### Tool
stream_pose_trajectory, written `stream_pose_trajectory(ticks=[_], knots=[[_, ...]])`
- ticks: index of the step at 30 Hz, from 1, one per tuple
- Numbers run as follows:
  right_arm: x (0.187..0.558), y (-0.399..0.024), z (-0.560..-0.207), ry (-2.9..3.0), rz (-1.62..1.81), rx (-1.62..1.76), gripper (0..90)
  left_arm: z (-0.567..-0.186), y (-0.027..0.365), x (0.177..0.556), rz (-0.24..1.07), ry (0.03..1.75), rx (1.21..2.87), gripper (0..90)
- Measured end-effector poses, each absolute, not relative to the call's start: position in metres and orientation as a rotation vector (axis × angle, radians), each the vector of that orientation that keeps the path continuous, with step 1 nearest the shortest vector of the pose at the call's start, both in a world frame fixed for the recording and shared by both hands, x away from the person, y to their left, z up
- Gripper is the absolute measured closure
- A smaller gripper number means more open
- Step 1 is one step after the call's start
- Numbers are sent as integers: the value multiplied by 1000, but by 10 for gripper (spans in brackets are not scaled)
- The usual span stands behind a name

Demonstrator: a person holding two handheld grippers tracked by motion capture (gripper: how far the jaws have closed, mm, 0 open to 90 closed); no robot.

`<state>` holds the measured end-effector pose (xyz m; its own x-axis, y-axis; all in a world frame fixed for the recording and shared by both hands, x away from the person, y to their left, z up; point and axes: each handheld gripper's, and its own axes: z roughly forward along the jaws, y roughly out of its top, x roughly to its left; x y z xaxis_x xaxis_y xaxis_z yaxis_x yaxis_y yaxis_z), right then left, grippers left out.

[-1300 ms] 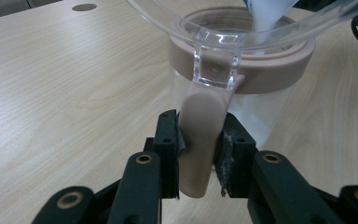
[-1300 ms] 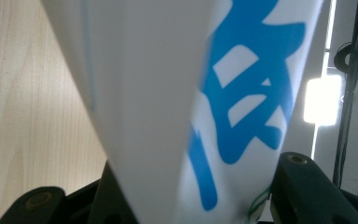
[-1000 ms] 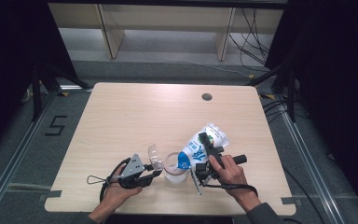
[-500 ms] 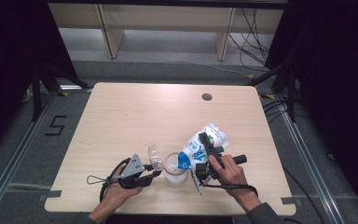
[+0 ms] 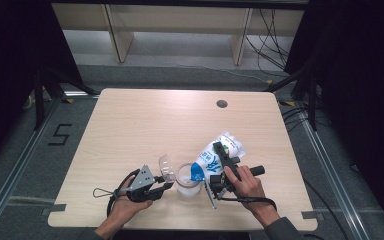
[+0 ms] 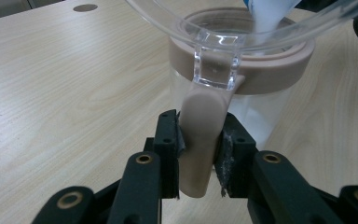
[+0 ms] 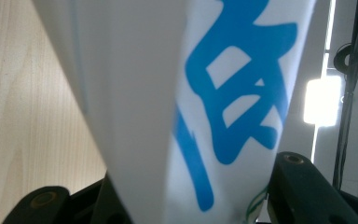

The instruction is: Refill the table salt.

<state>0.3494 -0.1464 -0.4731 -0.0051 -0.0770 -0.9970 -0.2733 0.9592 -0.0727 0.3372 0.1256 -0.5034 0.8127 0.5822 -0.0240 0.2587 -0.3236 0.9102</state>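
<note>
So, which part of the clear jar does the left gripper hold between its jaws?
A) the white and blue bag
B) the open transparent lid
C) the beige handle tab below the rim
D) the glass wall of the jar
C: in the left gripper view the left gripper is closed on the beige handle tab that hangs down from the beige rim of the jar, below the lid hinge.

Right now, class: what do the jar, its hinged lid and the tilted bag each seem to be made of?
Jar: clear glass or hard plastic, see-through wall; pinkish matte collar and tab, probably plastic or silicone.
Lid: clear rigid plastic, glossy, moulded hinge block.
Bag: thin flexible plastic film, white with blue print, soft creases.
</note>
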Motion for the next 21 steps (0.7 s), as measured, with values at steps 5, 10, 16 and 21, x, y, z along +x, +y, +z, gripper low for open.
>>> stream_pose_trajectory(ticks=[5,10,16,21], knots=[[348,-146,-472,1591,137,-276,615,-503,126,337,375,628,1918,717],[348,-146,-472,1590,135,-276,617,-503,126,337,376,627,1918,717],[348,-146,-474,1597,143,-257,619,-503,126,337,375,627,1920,717],[348,-146,-474,1593,148,-264,623,-503,126,337,375,627,1920,717]])
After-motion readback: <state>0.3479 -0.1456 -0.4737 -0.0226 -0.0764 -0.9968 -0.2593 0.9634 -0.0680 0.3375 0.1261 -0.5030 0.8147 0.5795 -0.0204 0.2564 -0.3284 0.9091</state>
